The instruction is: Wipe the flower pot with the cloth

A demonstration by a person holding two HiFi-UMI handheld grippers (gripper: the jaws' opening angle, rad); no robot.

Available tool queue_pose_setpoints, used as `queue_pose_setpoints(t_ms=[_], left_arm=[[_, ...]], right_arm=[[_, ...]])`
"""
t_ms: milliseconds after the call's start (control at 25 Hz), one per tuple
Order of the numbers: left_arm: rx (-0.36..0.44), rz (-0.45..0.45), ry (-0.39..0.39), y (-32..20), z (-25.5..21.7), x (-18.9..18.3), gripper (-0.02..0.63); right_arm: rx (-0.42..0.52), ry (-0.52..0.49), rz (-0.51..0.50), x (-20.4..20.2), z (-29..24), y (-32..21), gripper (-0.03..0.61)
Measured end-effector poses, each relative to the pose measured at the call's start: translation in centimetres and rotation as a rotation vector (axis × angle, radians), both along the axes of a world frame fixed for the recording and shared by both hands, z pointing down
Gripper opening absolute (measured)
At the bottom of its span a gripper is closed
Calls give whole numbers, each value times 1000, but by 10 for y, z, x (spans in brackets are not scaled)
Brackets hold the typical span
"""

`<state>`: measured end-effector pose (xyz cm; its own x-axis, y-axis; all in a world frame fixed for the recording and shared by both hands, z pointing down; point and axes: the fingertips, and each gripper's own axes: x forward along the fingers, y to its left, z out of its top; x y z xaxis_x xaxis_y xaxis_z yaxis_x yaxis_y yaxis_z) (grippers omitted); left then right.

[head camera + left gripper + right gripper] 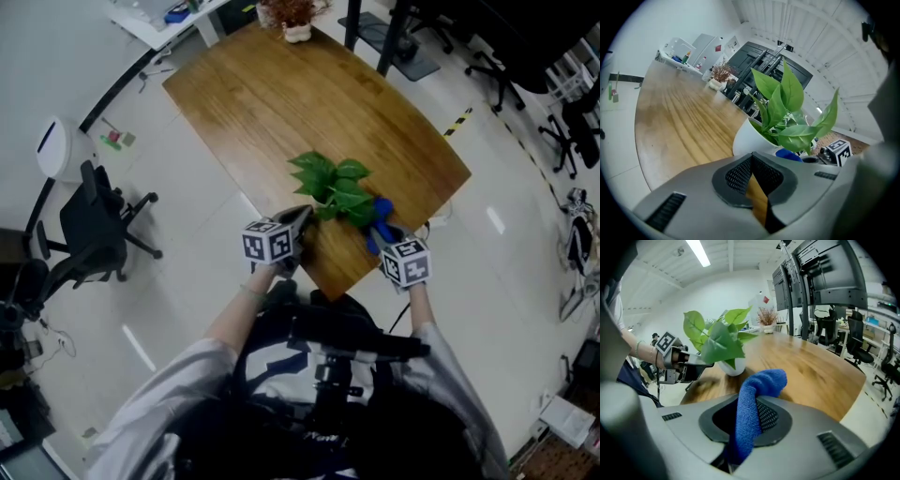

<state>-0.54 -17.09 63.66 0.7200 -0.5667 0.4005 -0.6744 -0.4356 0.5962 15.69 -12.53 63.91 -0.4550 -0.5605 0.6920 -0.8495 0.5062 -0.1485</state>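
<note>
The right gripper (749, 420), clamped on the blue cloth (761, 385), faces the white flower pot (731, 367) ahead-left near the table (281, 103) edge, opposite the closed, empty left gripper (752, 183).

White flower pot (746, 137) upright, green leafy plant, frame centre — blue cloth (758, 397) bunched, pinched in right gripper (740, 420), lower centre.

head: steep-down over table (281, 103) | gripper views: low, share flower pot (749, 139)

Leaves (333, 187) hid the flower pot (747, 138) from the head view; the lower end of the cloth (761, 385) vanished inside the right gripper (746, 420).
</note>
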Motion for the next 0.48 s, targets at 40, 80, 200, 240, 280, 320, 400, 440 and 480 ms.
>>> queue_pose_setpoints(t_ms=[40,80,200,240,280,320,400,440,480], left_arm=[[-1,-1,-3,0,0,1,8],[-1,-3,-5,-1,-1,1,8],[1,-14,-8,-4,-3,3,8],[1,-16,-16,-4,-2,2,8],[-2,-16,-28,-4,0,2,8],[-5,-16,-42,-5,2,1,8],[-10,-19,-56,-6,5,-1,8],[-9,-21,-52,-7,4,-2,8],[-7,-24,-47,-7,3,-2,8]], right_arm=[[13,-1,-6,1,-3,-8,64],[27,-3,-17,-1,-6,-15,64],[76,-17,-69,-11,-17,-37,64],[93,-26,-90,-16,-21,-43,64],[109,-37,-114,-22,-26,-47,64],[122,-48,-138,-28,-29,-51,64],[131,-64,-183,-43,-33,-54,64],[129,-68,-202,-50,-32,-54,64],[125,-72,-216,-57,-31,-52,64]])
